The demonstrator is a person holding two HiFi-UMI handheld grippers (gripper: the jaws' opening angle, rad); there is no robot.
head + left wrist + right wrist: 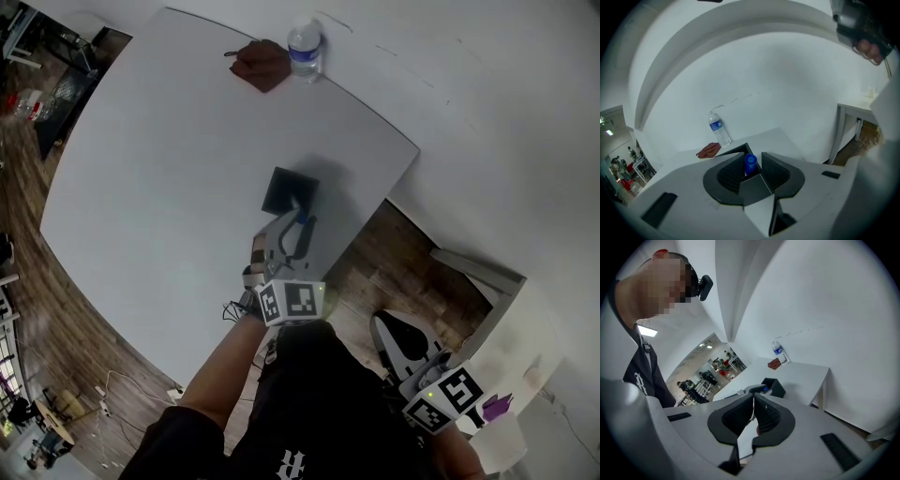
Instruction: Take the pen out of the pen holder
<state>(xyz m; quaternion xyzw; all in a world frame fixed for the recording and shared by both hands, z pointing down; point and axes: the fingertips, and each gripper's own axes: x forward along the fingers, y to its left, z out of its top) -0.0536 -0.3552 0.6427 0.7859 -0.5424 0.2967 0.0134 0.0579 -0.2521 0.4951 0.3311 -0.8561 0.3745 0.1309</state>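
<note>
White table (141, 169) bears pen holder (286, 190); bottle (305, 52) and cloth (264, 66) well apart

Count check, tabletop plus rig:
Tabletop (141, 169): 1, white. On it: 1 black pen holder (289, 190), 1 water bottle (305, 49) with a blue label, 1 reddish-brown cloth (262, 64). 1 blue pen (750, 165) is all I can make out; can't tell whether the holder has more inside. Handheld grippers: 2, the left gripper (752, 154) and the right gripper (753, 395), 2 jaws each, so 4 jaws in total. Marker cubes: 2, the left cube (291, 302) and the right cube (445, 396), one per gripper. Person (309, 403) working the grippers: 1. More people (701, 376) far back in the room, several, too small to count.
</note>
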